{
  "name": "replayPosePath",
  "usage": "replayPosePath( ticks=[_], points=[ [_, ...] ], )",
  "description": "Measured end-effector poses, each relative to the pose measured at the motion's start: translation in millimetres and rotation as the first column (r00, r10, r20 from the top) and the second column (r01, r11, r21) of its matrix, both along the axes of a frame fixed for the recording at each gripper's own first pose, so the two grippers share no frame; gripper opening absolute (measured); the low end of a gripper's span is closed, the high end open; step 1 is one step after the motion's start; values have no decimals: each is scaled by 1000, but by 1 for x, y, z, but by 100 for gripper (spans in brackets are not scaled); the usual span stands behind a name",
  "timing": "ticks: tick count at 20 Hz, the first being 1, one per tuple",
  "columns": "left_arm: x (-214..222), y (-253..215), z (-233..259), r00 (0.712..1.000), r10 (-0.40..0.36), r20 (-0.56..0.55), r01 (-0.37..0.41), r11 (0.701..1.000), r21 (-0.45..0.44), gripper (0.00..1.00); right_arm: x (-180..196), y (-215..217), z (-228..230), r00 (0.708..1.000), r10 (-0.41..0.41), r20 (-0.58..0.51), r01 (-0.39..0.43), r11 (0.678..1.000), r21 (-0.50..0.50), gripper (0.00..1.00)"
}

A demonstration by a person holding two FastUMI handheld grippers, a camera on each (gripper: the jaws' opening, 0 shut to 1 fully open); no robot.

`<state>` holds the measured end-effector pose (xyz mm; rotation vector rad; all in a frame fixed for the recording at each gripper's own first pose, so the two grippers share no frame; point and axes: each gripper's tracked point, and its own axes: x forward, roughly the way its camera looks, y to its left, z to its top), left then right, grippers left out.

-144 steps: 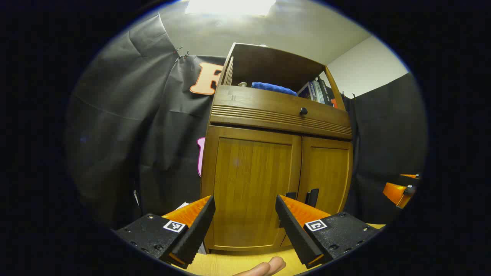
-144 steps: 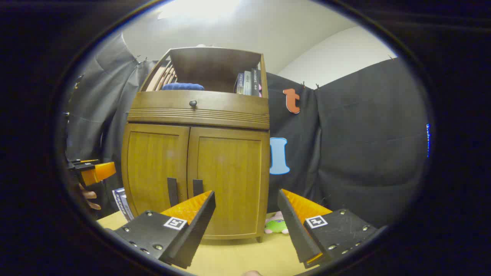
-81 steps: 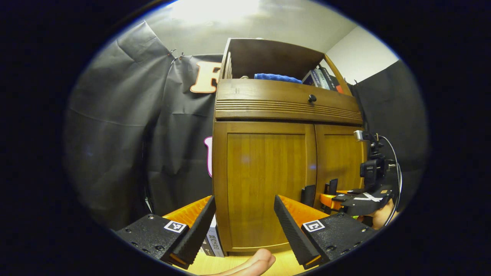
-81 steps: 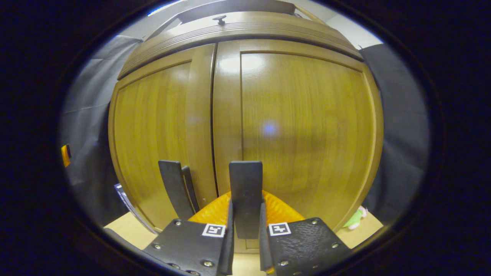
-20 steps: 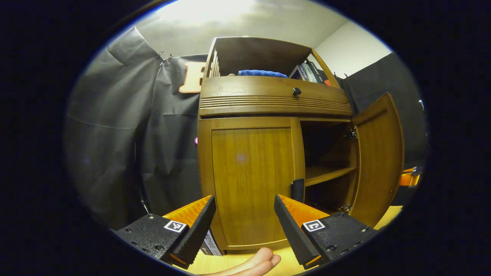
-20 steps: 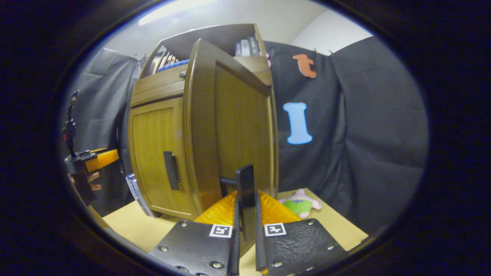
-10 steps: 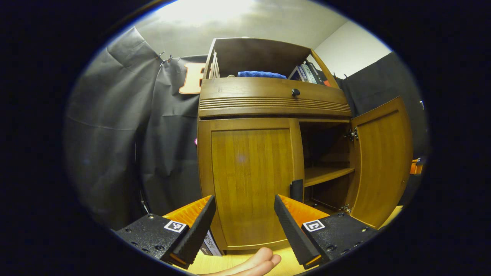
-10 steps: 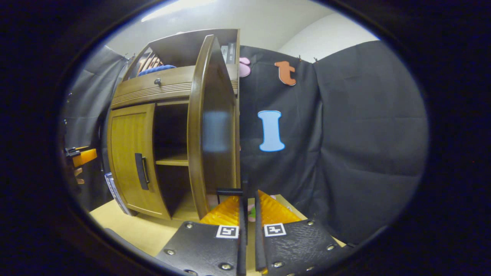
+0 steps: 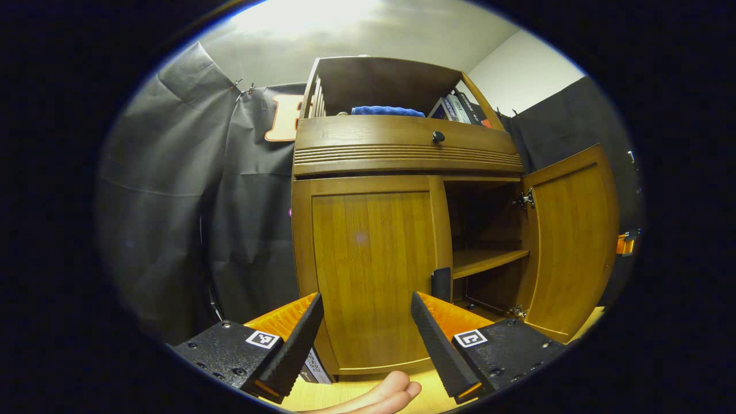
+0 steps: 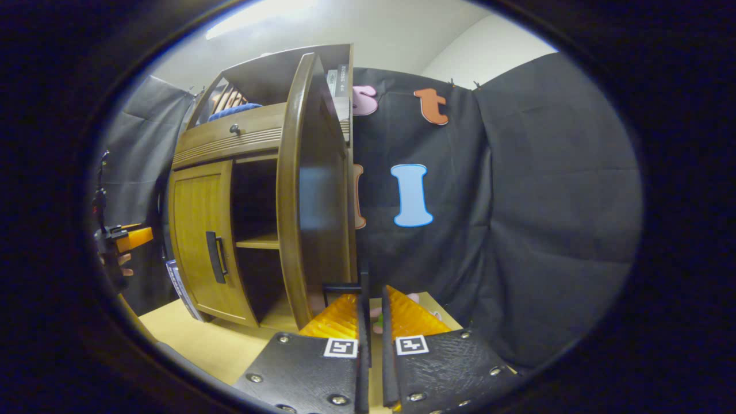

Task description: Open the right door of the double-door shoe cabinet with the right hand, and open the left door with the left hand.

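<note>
Left gripper (image 9: 365, 328): jaws spread wide, nothing between them, held level in front of the shoe cabinet (image 9: 368, 259), facing its closed door, clear of it. Fingertips (image 9: 397, 388) of the holding hand poke out below the jaws. Right gripper (image 10: 371, 339): jaws nearly together, clamped on the thin black handle (image 10: 363, 287), off the cabinet's right side.

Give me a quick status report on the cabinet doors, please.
Right hand-held gripper shut on right door's handle, right door swung wide. Left hand-held gripper open, short of left door, closed. Nothing between.
</note>
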<state>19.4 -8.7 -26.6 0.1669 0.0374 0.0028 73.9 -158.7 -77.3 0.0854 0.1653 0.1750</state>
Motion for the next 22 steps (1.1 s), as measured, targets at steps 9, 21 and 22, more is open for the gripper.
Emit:
replayPosePath(
  ticks=[9,21,22],
  points=[
    [1,0,1,1000,3,0,-3,1000,1,96,13,-30,-1,995,94,28,-94,995,21,36],
    [4,-9,3,1000,-18,15,18,1000,-17,96,19,-50,-1,993,100,68,-101,995,5,84],
    [4,-10,2,1000,-19,16,19,1000,-16,96,16,-50,0,993,104,64,-104,995,-1,85]
  ],
)
